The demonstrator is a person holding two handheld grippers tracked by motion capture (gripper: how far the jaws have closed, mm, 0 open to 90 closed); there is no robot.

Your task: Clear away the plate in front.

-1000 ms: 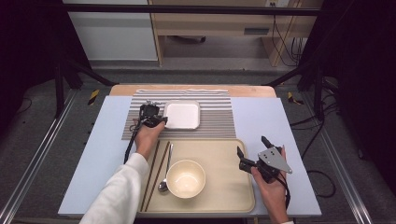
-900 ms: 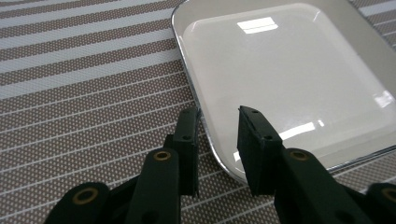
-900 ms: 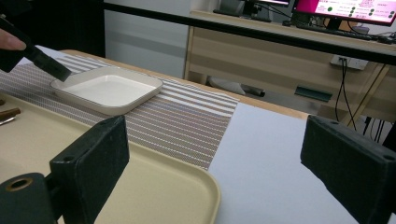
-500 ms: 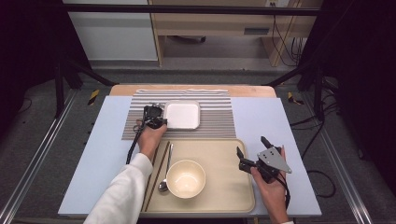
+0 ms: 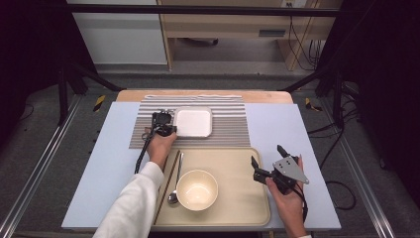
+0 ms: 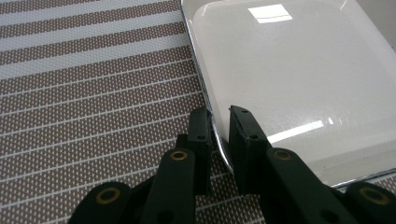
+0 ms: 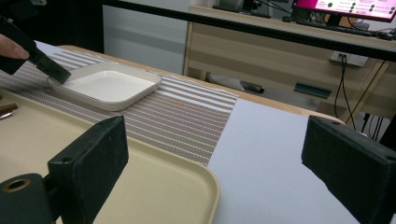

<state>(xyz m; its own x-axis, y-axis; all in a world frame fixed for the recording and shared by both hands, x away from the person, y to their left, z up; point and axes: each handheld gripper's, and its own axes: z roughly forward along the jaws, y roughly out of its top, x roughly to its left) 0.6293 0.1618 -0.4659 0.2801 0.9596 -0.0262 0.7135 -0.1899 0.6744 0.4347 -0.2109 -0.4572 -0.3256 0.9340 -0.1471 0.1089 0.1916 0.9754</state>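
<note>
Closing in over the last second, the jaws of the left gripper [image 6: 219, 122] have narrowed around the near-left rim of the shallow square white dish [image 5: 193, 122], with one black jaw outside the rim and the other inside it; the gap between them is now slim, and the rim stands between the pads, which appear to touch it on both sides. Compared with a second ago, the left hand [image 5: 161, 145] has shifted only slightly, and the dish lies in the same spot. The dish sits flat on the brown-and-white striped woven placemat [image 5: 228, 126], directly ahead of and to the right of the left gripper in the high view. Nearer the person than that gripper lies the beige rectangular plastic tray [image 5: 237, 198], which carries a round cream bowl [image 5: 197, 189], a metal spoon [image 5: 174, 188] and a pair of dark chopsticks [image 5: 166, 186], all just behind the left hand. The right gripper [image 5: 267, 157] is held at the tray's right edge, well apart from the dish, its jaws spread wide with nothing between them. Everything rests on the pale blue tabletop [image 5: 282, 126].
</note>
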